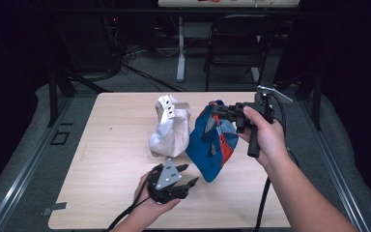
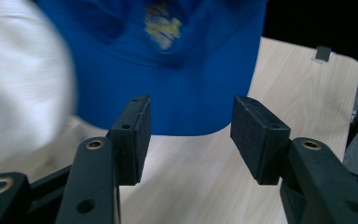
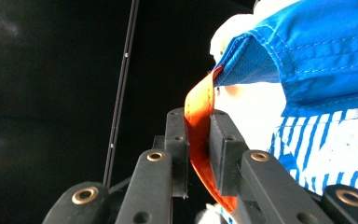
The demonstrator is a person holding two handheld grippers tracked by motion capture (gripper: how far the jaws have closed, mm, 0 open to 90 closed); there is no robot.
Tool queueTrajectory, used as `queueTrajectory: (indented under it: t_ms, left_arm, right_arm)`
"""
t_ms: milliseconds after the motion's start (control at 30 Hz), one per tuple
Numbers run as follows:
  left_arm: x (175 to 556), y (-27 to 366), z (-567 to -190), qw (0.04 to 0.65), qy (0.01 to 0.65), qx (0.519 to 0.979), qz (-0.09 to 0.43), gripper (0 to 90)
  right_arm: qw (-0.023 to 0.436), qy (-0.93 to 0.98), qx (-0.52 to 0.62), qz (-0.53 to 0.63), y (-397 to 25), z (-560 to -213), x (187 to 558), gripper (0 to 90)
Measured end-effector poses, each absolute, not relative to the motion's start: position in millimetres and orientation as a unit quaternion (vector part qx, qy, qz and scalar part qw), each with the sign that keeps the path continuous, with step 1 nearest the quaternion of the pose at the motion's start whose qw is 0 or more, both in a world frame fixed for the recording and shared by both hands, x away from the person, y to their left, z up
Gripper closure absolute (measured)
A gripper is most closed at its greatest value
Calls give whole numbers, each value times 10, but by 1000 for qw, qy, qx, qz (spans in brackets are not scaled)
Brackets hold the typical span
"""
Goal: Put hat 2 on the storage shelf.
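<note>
A blue cap [image 1: 211, 145] with orange and white panels hangs above the table, brim downward. My right gripper [image 1: 216, 110] is shut on its orange back strap [image 3: 199, 121], holding the blue cap [image 3: 307, 56] up. A white cap [image 1: 170, 128] stands on the table just left of it. My left gripper [image 1: 189, 175] is open near the front edge, its jaws pointing at the blue cap's brim [image 2: 186, 102]. In the left gripper view the white cap [image 2: 23, 79] is a blur at the left, and nothing lies between the pads [image 2: 135, 135].
The wooden table [image 1: 111, 145] has bare surface on its left half and along the front. A black folding chair [image 1: 234, 43] and a desk leg [image 1: 180, 48] stand beyond the far edge. Dark floor surrounds the table.
</note>
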State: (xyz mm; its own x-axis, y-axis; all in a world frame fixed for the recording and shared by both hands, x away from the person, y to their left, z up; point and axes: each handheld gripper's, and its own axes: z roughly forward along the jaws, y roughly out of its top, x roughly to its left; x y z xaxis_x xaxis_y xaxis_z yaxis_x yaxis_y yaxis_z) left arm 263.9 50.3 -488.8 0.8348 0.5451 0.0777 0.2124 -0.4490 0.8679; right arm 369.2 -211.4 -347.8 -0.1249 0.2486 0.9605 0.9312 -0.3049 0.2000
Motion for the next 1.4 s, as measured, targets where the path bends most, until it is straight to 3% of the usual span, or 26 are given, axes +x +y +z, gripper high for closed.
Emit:
queueTrajectory:
  t_ms: [367,500,667,900,1400]
  left_arm:
    - [2669,-43,-4967,447,216,844,203,506]
    - [2735,-47,-4980,438,212,851,199,768]
    - [2824,128,-4949,458,221,839,194,874]
    - [2974,278,-4925,473,241,824,197,881]
    - [3247,145,-5069,479,258,809,222,881]
  right_arm:
    - [307,-498,-584,-564,-2083,-3465,3717,792]
    - [307,-495,-584,-566,-2088,-3464,3708,791]
    - [302,-490,-583,-573,-2146,-3444,3704,788]
    - [295,-483,-584,-582,-2218,-3430,3684,789]
    - [291,-490,-585,-577,-2276,-3582,3688,789]
